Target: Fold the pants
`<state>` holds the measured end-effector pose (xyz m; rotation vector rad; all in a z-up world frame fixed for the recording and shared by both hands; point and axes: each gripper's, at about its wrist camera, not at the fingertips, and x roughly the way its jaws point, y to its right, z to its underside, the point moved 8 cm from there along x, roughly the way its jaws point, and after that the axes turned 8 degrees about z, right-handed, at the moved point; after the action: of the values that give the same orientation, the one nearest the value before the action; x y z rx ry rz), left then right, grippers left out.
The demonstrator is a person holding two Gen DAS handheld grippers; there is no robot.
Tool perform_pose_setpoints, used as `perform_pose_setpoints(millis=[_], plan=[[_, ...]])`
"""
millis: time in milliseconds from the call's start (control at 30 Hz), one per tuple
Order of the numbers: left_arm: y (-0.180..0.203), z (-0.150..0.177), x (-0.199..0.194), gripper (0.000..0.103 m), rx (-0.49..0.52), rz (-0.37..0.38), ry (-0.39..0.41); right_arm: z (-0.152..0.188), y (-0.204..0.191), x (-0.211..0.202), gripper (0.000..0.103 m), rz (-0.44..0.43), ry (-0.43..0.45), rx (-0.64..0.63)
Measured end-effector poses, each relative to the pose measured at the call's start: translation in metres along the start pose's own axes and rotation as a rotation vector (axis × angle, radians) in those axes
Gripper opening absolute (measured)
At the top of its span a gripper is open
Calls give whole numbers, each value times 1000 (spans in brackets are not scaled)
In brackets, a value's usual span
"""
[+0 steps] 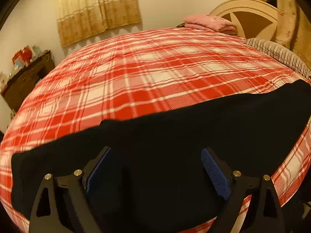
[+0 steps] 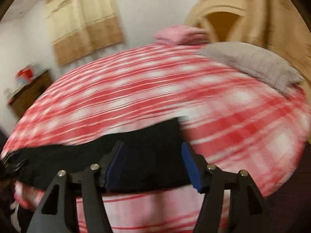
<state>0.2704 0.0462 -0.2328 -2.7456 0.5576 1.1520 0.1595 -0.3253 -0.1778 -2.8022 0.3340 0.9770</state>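
Pants point(image 1: 175, 145): black, lying as a long flat band across the near edge of the bed, apparently laid lengthwise; further folds seem left to do
Left gripper point(image 1: 155, 167): jaws wide apart over the dark cloth, holding nothing
Right gripper point(image 2: 153, 165): jaws spread above the pants' end, gripping nothing; view blurred
Bed cover point(image 1: 136, 77): red and white plaid, bare beyond the pants
Nearby: grey pillow point(image 2: 252, 62), folded pink cloth point(image 1: 210, 22) by the headboard, well apart, not in the way

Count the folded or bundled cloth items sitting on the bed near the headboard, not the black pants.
2. A pink folded cloth bundle lies at the far edge before the cream wooden headboard; a grey ribbed folded blanket lies to its right. More may be hidden beyond the frame edges.
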Motion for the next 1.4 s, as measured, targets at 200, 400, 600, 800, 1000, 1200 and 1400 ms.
perform_pose_setpoints(millis=[200,400,600,800,1000,1200,1400], plan=[[-6,14,8,93,-70,36,-24,36,-83,35,64,-115,-86,-166],[-9,23,9,93,-82,32,-23,60,-86,50,65,-68,-135,-235],[-12,22,5,93,-95,43,-29,54,-85,42,64,-119,-115,-169],[-39,22,-18,93,-100,-4,4,22,-39,16,64,-101,8,0],[-110,34,-53,93,-168,-139,49,10,49,12,65,61,6,207],[-191,58,-84,93,-283,-285,67,16,100,9,57,120,-10,320],[-235,79,-99,93,-365,-361,93,17,89,10,52,-20,-21,356]])
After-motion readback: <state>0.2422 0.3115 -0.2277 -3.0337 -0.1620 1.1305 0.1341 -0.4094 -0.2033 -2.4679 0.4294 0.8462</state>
